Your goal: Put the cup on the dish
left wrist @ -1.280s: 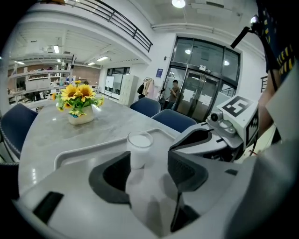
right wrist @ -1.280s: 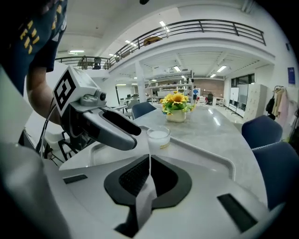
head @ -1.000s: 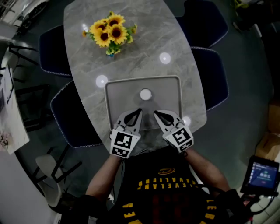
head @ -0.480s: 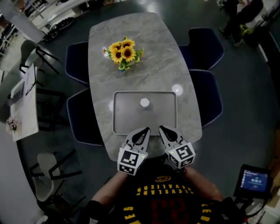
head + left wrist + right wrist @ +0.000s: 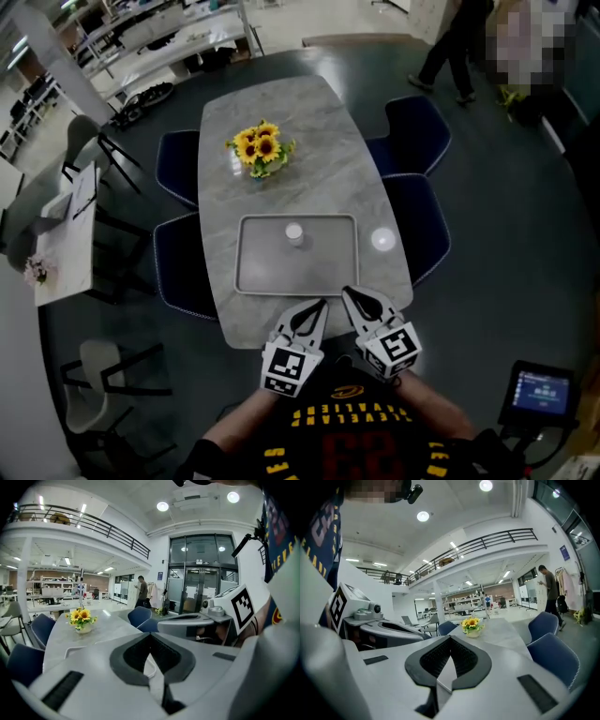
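as both grippers are held side by side close to the person's chest, left gripper is clenched, jaws pressed flat together, nothing between them; right gripper likewise clenched and empty. the two tips lean toward each other but stay apart. a marker cube caps the back of the left one and another caps the right. behind them are bare forearms and a black shirt with yellow lettering

just ahead of the tips: near rim of a grey tray lying on a grey marbled table. from the head view both tips sit just short of that rim, not touching it. small white cup stands on the tray toward its far side, ahead of the left gripper and well apart from both. ahead and outboard of the right gripper is a bright round patch on the tabletop just beside the tray; cannot tell whether it is a dish or glare

farther ahead: sunflowers in a pale pot, past the tray. dark blue chairs line both long sides of the table. far beyond, a person stands on the floor

outboard of the right gripper, low: small lit screen. outboard of the left gripper: white side table with papers
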The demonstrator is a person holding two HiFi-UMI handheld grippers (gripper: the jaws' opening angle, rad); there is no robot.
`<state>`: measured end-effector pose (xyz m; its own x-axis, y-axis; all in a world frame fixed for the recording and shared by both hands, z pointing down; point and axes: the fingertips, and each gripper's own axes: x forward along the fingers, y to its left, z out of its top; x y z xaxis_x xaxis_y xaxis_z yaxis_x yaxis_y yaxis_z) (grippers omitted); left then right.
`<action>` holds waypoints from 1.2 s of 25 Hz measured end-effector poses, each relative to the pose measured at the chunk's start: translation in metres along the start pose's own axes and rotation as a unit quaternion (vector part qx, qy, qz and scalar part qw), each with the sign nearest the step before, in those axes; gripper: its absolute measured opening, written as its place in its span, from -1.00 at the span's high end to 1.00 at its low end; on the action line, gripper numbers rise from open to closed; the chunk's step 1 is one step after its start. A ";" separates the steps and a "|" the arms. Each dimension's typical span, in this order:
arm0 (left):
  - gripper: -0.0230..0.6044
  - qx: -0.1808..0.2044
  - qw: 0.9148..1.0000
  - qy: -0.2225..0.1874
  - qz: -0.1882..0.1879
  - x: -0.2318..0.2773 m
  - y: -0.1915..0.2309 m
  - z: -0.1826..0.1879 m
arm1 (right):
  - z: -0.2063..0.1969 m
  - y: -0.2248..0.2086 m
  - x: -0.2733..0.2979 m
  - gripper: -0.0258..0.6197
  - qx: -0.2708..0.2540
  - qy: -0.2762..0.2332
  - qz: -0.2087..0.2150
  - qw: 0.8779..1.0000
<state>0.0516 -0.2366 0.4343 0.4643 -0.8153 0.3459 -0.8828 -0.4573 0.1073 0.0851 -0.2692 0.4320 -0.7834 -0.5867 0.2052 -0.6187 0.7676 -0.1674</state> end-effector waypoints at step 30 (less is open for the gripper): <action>0.93 0.056 0.986 -0.118 0.105 -0.060 -0.037 0.054 | 0.053 0.032 -0.076 0.90 -0.127 -0.120 0.013 0.985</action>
<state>0.0602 -0.1902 0.3597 0.2876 -0.9499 0.1225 -0.9539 -0.2955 -0.0527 0.1214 -0.2140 0.3604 -0.8096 -0.5860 -0.0344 -0.5866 0.8056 0.0832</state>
